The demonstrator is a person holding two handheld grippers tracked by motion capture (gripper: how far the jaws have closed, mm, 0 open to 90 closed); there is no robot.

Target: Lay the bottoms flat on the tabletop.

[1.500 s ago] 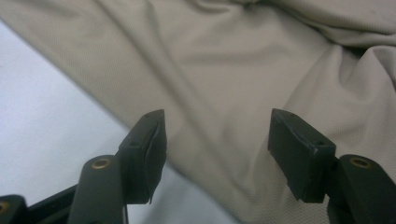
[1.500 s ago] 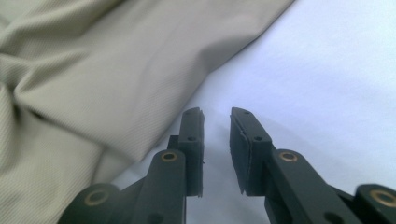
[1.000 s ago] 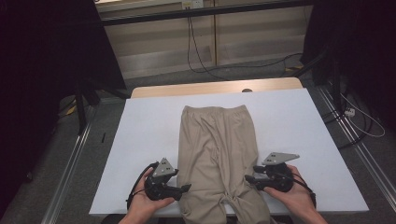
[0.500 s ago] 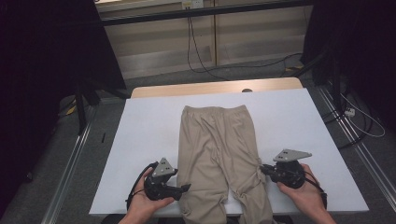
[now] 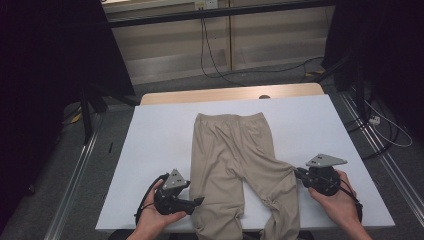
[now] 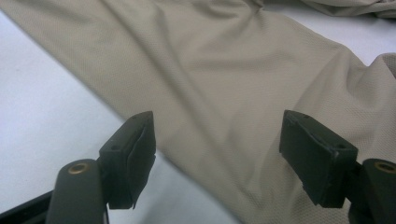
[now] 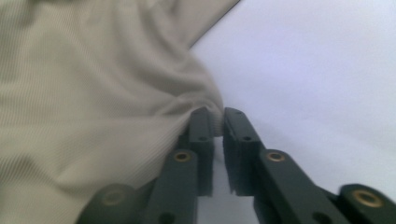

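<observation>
Fingers of the left gripper (image 5: 199, 201) stand wide apart, one black pad (image 6: 133, 144) on the white side of the trouser edge and the other over the fabric, with nothing pressed between them. In the left gripper view the beige cloth runs slantwise under both pads, loose and untouched by them as far as I can see. That gripper sits at the near left of the white table (image 5: 160, 130), held in the person's left hand (image 5: 152, 222), its tip pointing right at the outer edge of the left trouser leg.

Between the two grippers lie the beige trousers (image 5: 231, 150), spread flat down the middle of the table, waistband at the far end, legs running toward the near edge and hanging a little over it. The right leg bends outward to the right, drawn into a pointed fold.

At the near right, the right gripper (image 5: 299, 173) has its fingers nearly together, pinching that outer edge of the right leg. In the right gripper view a small bunch of cloth sits between the two pads (image 7: 201, 128), with wrinkles fanning away from the pinch. Its jaws have just been closing and then eased a touch, fabric between them. The person's right hand (image 5: 336, 197) holds it low over the table.
</observation>
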